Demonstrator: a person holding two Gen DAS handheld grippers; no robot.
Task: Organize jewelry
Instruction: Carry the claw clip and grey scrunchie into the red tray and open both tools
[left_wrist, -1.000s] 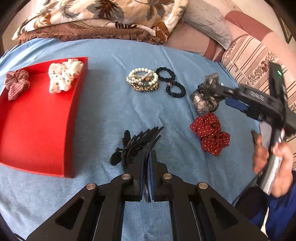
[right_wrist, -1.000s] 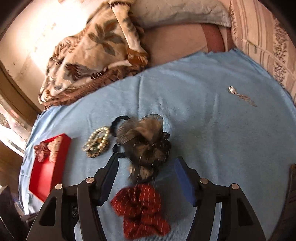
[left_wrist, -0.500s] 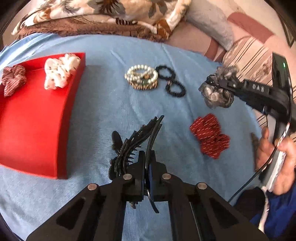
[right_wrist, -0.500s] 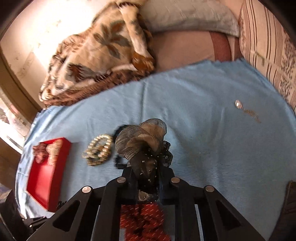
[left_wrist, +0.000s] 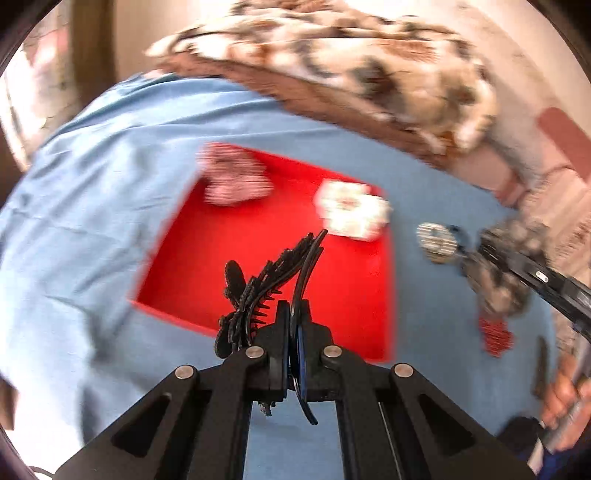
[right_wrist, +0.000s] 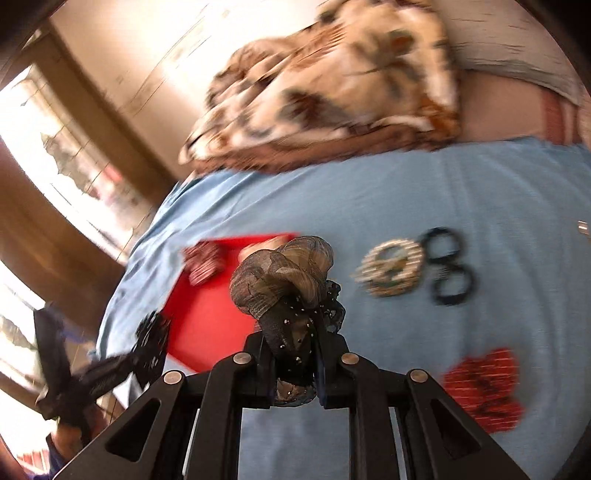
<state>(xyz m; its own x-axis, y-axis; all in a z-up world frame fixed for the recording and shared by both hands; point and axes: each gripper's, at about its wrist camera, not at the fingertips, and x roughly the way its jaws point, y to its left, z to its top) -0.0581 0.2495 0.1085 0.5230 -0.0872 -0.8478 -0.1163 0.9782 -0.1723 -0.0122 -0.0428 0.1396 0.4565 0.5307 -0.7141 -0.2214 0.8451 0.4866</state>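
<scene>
Left gripper (left_wrist: 293, 325) clamped on clip (left_wrist: 266, 284) above tray (left_wrist: 207, 266), right gripper (right_wrist: 291, 354) clamped on grey scrunchie (right_wrist: 280, 273) beside tray; two scrunchies inside, bracelets (right_wrist: 391, 271), black ties (right_wrist: 448, 271), red scrunchie (right_wrist: 484, 389) left outside.

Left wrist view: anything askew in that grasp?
Yes. The black hair clip sits off-centre in the left gripper: one thin curved arm is pinched and pokes out behind the fingers, while the toothed body hangs out to the left, tilted over the red tray. It looks loosely held.
</scene>
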